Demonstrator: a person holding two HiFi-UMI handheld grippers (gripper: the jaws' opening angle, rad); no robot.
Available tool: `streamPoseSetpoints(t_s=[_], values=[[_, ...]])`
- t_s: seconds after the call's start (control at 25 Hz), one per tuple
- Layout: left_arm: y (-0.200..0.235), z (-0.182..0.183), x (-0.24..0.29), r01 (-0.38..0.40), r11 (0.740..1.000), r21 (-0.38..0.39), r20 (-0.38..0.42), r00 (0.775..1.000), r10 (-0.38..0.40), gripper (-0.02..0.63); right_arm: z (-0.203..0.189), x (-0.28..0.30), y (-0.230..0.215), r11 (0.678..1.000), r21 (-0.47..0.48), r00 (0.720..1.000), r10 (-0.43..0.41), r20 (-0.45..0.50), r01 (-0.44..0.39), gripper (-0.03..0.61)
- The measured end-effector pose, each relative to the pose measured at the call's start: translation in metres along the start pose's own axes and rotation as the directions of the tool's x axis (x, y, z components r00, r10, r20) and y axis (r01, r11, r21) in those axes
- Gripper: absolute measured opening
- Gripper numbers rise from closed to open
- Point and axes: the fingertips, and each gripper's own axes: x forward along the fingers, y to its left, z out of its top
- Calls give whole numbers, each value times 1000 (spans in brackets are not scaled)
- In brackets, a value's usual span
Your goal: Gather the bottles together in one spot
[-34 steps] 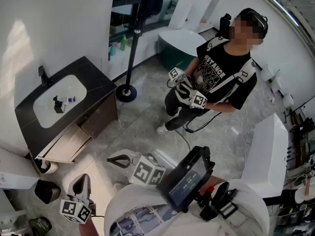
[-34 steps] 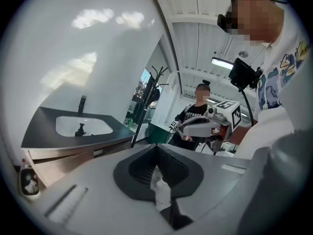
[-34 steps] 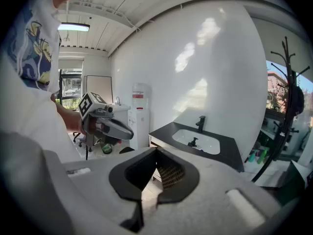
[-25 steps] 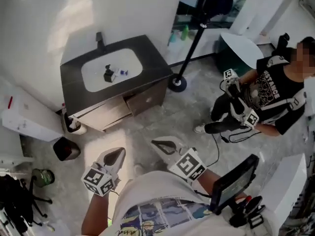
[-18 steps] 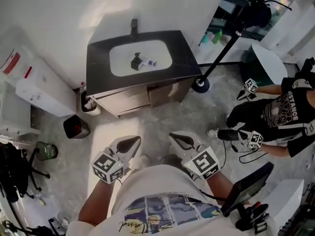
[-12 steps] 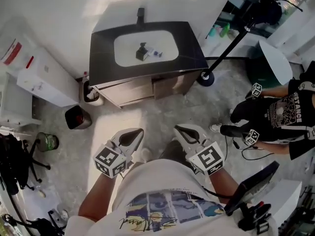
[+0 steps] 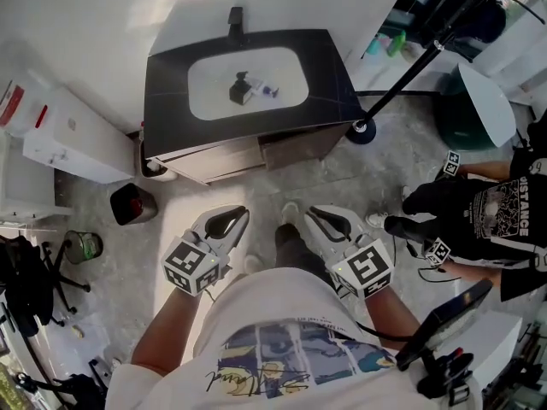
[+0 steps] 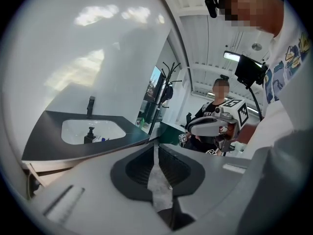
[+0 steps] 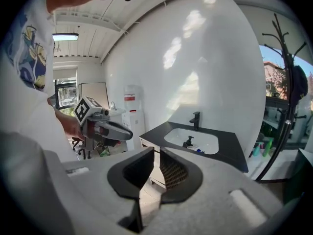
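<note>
A dark pump bottle (image 7: pixel 240 88) stands in the white basin (image 7: pixel 205 79) of the black vanity, with a small white and blue bottle (image 7: pixel 270 91) lying beside it. Both also show far off from my right gripper: the pump bottle (image 9: pixel 188 142) and the small bottle (image 9: pixel 199 151). My left gripper (image 7: pixel 239 215) and right gripper (image 7: pixel 312 212) hang side by side over the floor, well short of the vanity. The left gripper's (image 8: pixel 155 146) jaws have just been opening to a thin slit, with nothing between them. The right gripper's (image 9: pixel 157 151) jaws stand slightly apart and empty.
A black tap (image 7: pixel 235 17) stands behind the basin. Green and blue bottles (image 7: pixel 386 44) sit by the window at the back right. A stand's round base (image 7: pixel 363 128), a black bin (image 7: pixel 128 203), a white dispenser (image 7: pixel 60 143) and another person (image 7: pixel 487 216) surround the floor.
The head view has swung round until the vanity sits at top centre. Both grippers have come forward side by side towards it. The other person has shifted to the right edge.
</note>
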Motion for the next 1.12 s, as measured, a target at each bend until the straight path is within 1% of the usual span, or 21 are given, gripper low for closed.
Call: streamPoseSetpoints(t_s=[0.2,0.36,0.4,0.52,0.72,0.8,0.92,1.12], values=[[37,25,55,-59,998,12,-34,998,59,55,14,27,-66,1000,6,1000,23,8,-23,40],[76,44,103,-133,991,7,-48,990,134,65,21,47,-119,999,5,999,50,2,-50,46],[87,49,115,-156,988,4,-50,986,156,79,22,51,-131,998,6,998,56,-1,-56,48],[117,61,144,-222,975,-1,-64,973,222,91,27,59,-169,998,13,998,58,5,-59,62],[157,76,187,-299,954,12,-105,949,299,129,26,60,-238,1000,22,1000,10,8,-10,81],[173,77,200,-317,948,24,-132,939,317,140,18,60,-254,999,45,1000,-9,5,8,83],[198,77,215,-339,940,30,-161,927,340,141,6,60,-264,996,87,999,-29,-17,31,83],[260,83,236,-381,923,44,-188,905,382,157,5,74,-274,988,130,996,-75,-38,80,83]])
